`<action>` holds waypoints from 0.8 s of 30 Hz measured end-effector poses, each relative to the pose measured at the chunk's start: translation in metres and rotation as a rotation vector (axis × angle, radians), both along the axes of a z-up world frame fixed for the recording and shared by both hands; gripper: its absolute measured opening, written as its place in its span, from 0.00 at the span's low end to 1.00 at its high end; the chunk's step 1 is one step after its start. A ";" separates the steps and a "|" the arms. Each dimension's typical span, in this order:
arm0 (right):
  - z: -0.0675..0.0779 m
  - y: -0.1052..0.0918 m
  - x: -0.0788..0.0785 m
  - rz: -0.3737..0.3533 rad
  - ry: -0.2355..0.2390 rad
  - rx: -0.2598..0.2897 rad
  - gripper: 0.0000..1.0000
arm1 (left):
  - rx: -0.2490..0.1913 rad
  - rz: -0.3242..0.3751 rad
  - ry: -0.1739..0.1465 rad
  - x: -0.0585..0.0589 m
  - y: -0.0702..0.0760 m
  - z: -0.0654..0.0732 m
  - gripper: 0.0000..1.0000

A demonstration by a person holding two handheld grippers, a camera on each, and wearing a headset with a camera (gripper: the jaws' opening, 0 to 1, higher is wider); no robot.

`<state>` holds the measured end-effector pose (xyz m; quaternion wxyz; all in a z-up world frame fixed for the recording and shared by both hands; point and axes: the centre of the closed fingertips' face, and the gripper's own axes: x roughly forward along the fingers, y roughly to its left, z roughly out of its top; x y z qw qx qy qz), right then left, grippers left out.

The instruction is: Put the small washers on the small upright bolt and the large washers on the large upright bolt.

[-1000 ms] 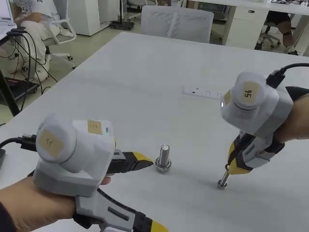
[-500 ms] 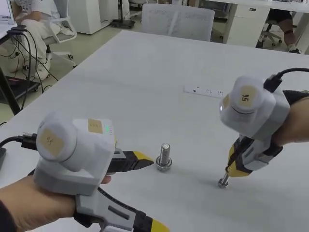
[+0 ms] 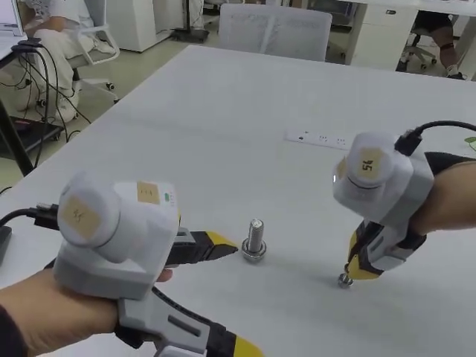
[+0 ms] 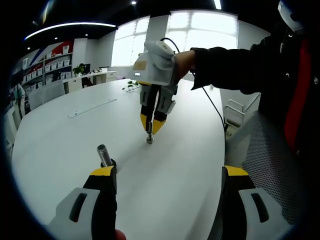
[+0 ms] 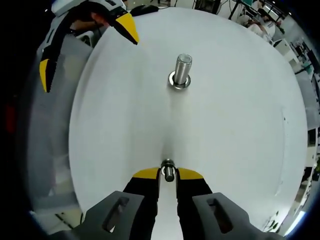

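My left gripper (image 4: 169,172) has held its place since a second ago. Its jaws are spread wide, and one yellow tip lies just beside the large upright bolt (image 3: 254,239), apart from it, toward the near edge of the table (image 3: 223,111). The bolt stands as before. I cannot tell whether the ring at its foot is a washer or the bolt's own head.

Further along, my right gripper (image 3: 355,266) has come lower and a little toward the large bolt. Its jaws are drawn in to a narrow slot, pinching the top of the small upright bolt (image 3: 344,280), which stands well apart from the large one. The tips hide most of that bolt, so I cannot make out any small washer there.

Beyond them a white power strip (image 3: 316,138) lies flat near the table's middle.
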<state>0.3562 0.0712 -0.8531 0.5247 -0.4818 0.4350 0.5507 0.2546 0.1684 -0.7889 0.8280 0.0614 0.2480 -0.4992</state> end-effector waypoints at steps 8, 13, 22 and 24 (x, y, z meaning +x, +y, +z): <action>-0.009 -0.001 0.001 -0.005 0.001 -0.005 0.13 | 0.001 -0.002 0.002 -0.001 0.000 -0.001 0.86; -0.013 -0.001 0.001 -0.007 0.000 -0.004 0.13 | 0.002 -0.002 0.004 -0.001 0.000 -0.002 0.86; -0.016 -0.002 0.000 -0.006 -0.002 -0.007 0.14 | 0.003 -0.001 0.005 -0.001 0.000 -0.001 0.86; -0.016 -0.002 0.000 -0.009 -0.002 -0.005 0.14 | 0.004 -0.001 0.005 -0.002 0.000 -0.001 0.86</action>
